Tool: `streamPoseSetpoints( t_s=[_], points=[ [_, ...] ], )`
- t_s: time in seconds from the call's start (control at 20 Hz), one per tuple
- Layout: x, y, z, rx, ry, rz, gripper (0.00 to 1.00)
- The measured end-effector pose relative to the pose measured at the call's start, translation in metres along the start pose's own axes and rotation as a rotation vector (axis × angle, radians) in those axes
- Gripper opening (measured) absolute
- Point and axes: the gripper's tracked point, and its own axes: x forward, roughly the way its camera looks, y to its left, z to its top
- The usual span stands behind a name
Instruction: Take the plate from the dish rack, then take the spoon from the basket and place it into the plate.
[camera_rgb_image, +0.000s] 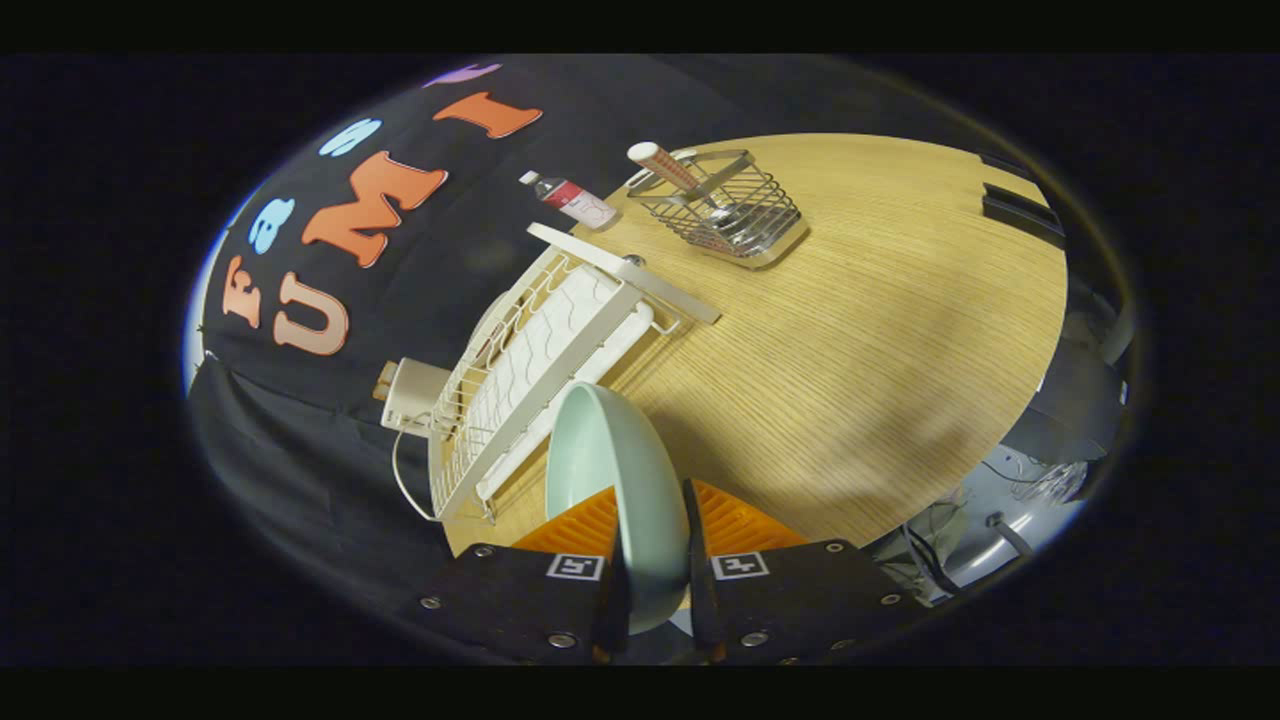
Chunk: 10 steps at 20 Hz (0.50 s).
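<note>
Fingers (650, 560) clamped on the rim of the pale green round ceramic plate (610, 470), held edge-up off the wooden worktop (850, 350). White wire dish rack (540, 370) just ahead, left. Silver wire basket (730, 210) well beyond, holding the spoon (675, 170) handle-up, ready for a pinch.

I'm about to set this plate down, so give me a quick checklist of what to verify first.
1. Gripper shut on the plate: ok, both fingers press its rim.
2. Plate out of the dish rack: ok.
3. Bare table ahead for setting down: ok.
4. Spoon in the basket: ok, handle sticks out.
5. Bottle out of the way: ok, beyond the rack.
6. Grip firmness: cannot tell.
</note>
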Motion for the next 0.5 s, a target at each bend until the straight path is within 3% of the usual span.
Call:
streamPoseSetpoints(
  t_s=[0.2,0.45,0.5],
  points=[
    [-0.004,-0.006,0.004,-0.066,0.002,-0.053,0.32],
    [-0.019,-0.016,0.030,-0.125,-0.048,-0.095,0.52],
    [-0.023,-0.021,0.037,-0.146,-0.062,-0.113,0.61]
  ],
)
